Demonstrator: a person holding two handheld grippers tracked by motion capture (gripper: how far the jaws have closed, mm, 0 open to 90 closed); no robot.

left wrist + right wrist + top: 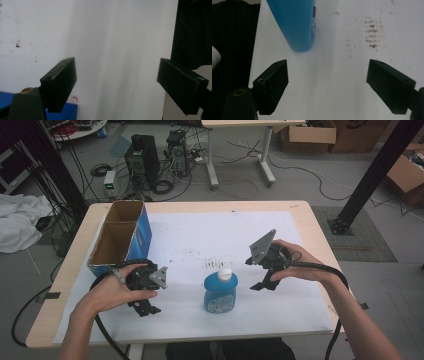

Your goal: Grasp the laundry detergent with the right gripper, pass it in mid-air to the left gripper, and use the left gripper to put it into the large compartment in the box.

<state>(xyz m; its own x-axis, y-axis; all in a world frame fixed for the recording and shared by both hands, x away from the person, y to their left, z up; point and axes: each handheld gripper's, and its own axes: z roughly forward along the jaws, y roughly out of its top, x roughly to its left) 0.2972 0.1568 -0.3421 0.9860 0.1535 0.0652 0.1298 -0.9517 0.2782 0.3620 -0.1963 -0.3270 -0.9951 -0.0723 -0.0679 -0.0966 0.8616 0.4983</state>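
Both forearms reach in; the left gripper (145,306) and right gripper (263,282) hover with jaws wide, holding nothing. Between them a blue bottle (220,293) stands upright on the white mat (200,240). Judged an approach: the right must swing in and close around it. A cardboard box (121,236) sits clear.

We see a lab or workshop: computer towers (142,157) stand on the grey floor (300,182) at the far left among loose cables (280,162), cardboard boxes (306,136) are stacked at the far right, and a black metal frame post (372,175) rises right of the worktop (295,210).
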